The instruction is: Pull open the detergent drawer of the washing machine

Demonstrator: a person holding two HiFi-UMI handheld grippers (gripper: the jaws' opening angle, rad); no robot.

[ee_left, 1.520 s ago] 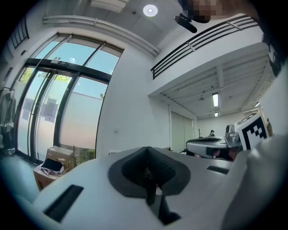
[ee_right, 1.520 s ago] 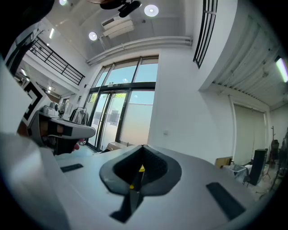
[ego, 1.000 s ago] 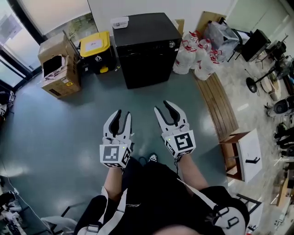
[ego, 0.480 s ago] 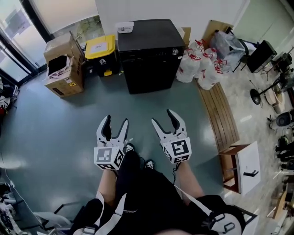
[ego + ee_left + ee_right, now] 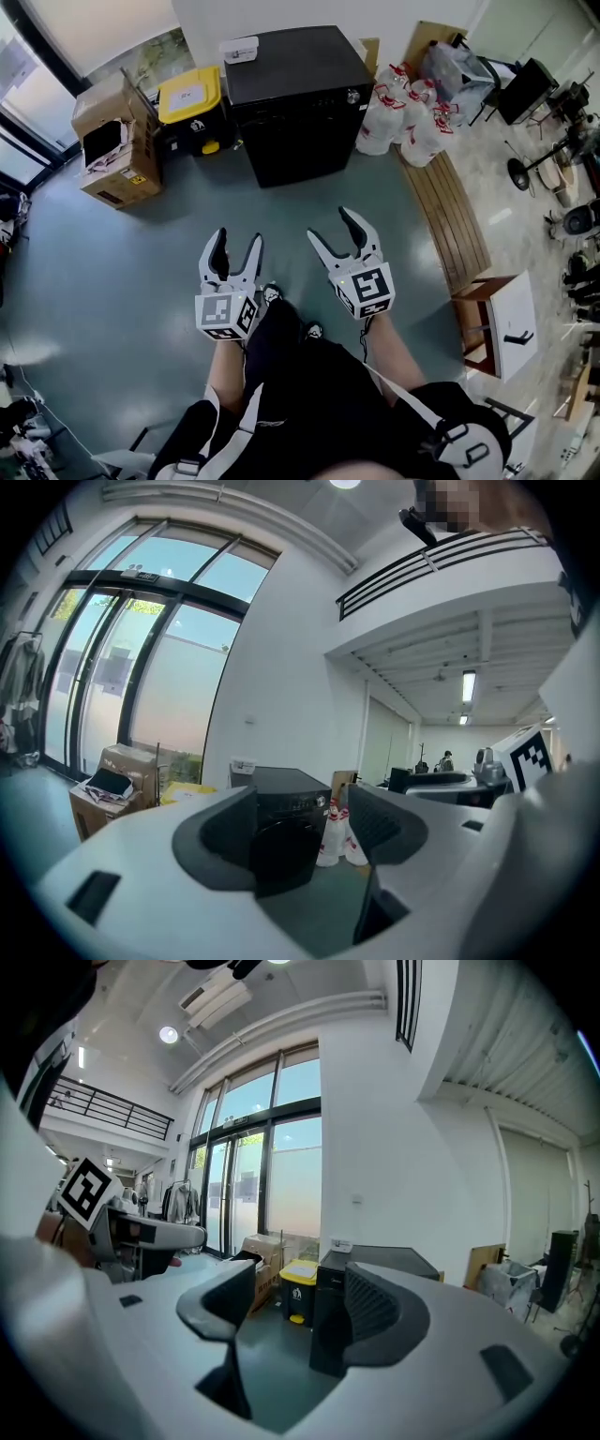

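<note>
The black washing machine [image 5: 298,98] stands against the wall with its front facing the tools. The left gripper [image 5: 236,240] and right gripper [image 5: 332,227] are side by side, well short of the machine. Both pairs of jaws have just been opening and are spread wide, with nothing between them.

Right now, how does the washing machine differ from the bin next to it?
The washing machine is all black; the bin has a yellow lid. The washing machine is wider and taller than the bin. A white item lies on the washing machine; the bin's lid bears a white label. Both stand on the floor by the wall.
</note>
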